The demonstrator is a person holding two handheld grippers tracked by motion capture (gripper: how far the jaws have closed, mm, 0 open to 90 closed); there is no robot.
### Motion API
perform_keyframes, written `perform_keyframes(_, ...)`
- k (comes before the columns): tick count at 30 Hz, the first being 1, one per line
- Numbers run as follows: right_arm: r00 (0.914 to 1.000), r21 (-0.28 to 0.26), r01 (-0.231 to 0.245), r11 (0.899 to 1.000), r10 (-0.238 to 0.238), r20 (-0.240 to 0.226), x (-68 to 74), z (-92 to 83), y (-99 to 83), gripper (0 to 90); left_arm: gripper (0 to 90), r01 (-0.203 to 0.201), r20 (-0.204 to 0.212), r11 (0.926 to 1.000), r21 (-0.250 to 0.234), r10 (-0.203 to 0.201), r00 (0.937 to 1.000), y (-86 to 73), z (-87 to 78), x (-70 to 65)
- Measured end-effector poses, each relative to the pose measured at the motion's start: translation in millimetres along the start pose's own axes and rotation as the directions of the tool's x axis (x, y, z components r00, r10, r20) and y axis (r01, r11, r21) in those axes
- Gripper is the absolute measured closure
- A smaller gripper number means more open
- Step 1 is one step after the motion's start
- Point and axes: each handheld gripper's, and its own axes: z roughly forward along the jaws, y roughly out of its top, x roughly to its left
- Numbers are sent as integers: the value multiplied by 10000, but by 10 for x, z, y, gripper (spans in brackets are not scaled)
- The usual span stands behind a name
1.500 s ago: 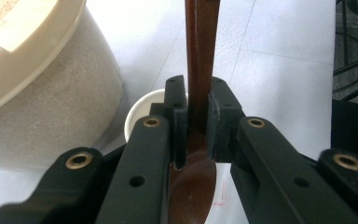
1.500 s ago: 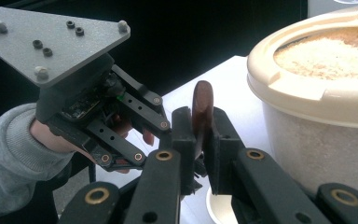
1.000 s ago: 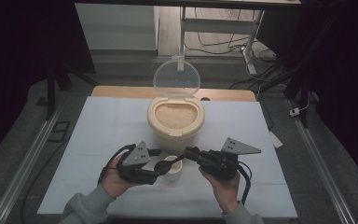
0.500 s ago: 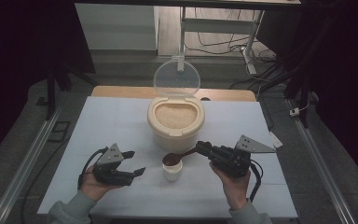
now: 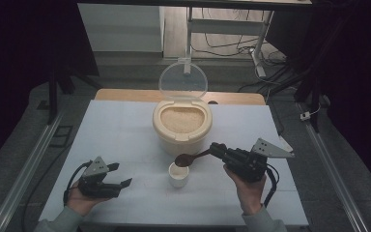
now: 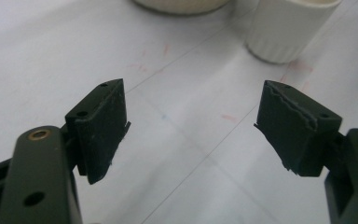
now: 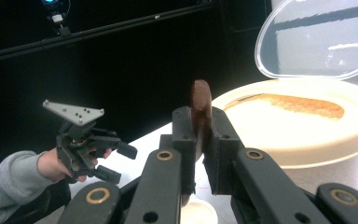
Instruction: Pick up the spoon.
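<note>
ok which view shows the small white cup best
The high view: the whole small white cup stands on the table below the bowl of the brown spoon held in the right gripper. The left gripper view catches its ribbed lower wall; the right gripper view gives a sliver of rim.

No readable text, label, brand or number in any view.

You will find no print on the cream container [image 5: 182, 126] in the middle of the high view, none on its clear lid [image 5: 183, 81], and none on the small white cup [image 5: 178, 174] below it. The white table [image 5: 116, 140] carries only thin lines and a few faint red and blue marks, seen in the left gripper view; these are not letters. The grey plate [image 7: 73, 112] at the left of the right gripper view shows only small holes.
</note>
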Motion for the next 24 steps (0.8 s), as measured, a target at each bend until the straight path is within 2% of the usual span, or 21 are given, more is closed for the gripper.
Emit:
perform_keyframes(5, 9999, -153, -37, 9999, 39, 136, -33, -49, 20, 829, 226, 130, -93, 9999, 41, -130, 9999, -64, -10, 32)
perform_keyframes(24, 9991, -556, 123, 9984, -100, 422, -51, -139, 98, 829, 211, 92, -110, 9998, 180, -90, 9999, -75, 33, 39)
